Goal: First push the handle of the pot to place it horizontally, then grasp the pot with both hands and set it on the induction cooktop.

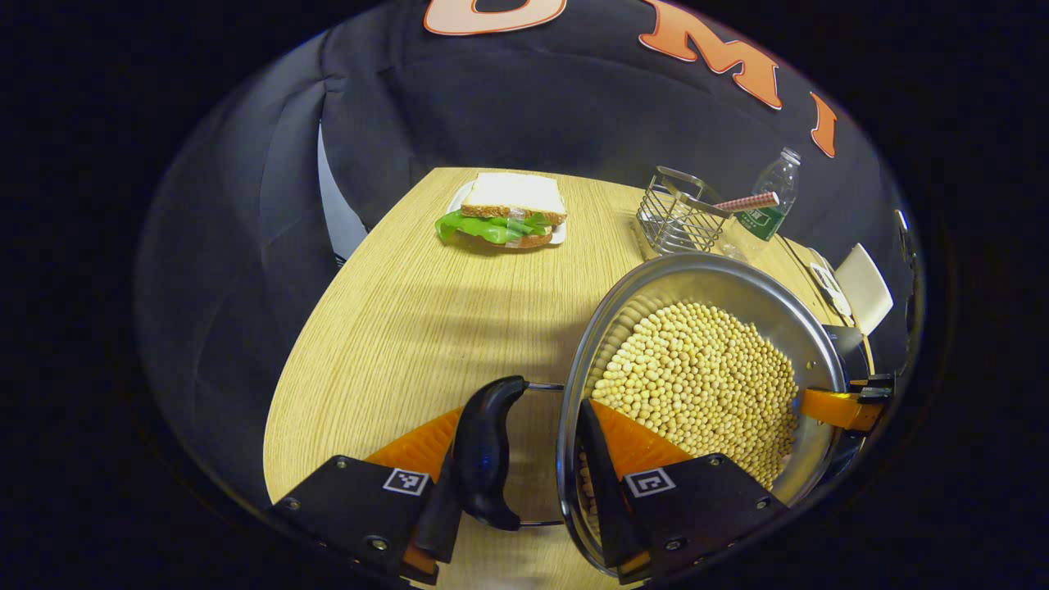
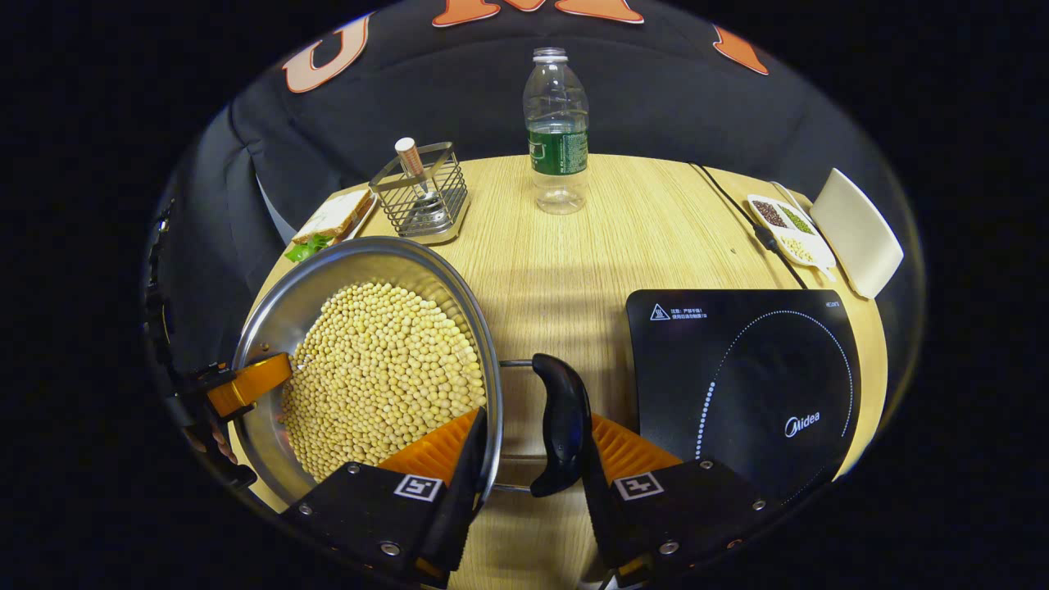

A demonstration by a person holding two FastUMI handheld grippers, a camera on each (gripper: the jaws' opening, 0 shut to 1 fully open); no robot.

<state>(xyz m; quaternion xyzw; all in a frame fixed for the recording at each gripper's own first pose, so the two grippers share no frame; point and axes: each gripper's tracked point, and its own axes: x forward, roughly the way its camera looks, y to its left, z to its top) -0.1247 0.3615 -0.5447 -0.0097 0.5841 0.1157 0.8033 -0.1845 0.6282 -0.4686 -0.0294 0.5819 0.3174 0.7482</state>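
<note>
A steel pot (image 1: pixel 705 266) (image 2: pixel 344 254) full of soybeans (image 1: pixel 705 377) (image 2: pixel 385 369) is on the wooden table, just left of the black induction cooktop (image 2: pixel 737 369). My left gripper (image 1: pixel 520 434) straddles one black side handle (image 1: pixel 483 442), with one finger outside the handle and the other against the pot's inner wall. My right gripper (image 2: pixel 533 426) grips the opposite handle (image 2: pixel 561 426) the same way. Each gripper also shows across the pot in the other's view: the right gripper (image 1: pixel 844 406) and the left gripper (image 2: pixel 246 385). Whether the pot is off the table I cannot tell.
A sandwich on a plate (image 1: pixel 508 217) (image 2: pixel 332 220) lies at the far left. A wire basket (image 1: pixel 680 217) (image 2: pixel 422 197) and a water bottle (image 1: pixel 770 201) (image 2: pixel 557 131) stand behind the pot. A small dish of beans (image 2: pixel 791 225) and a cable (image 2: pixel 737 209) lie beyond the cooktop.
</note>
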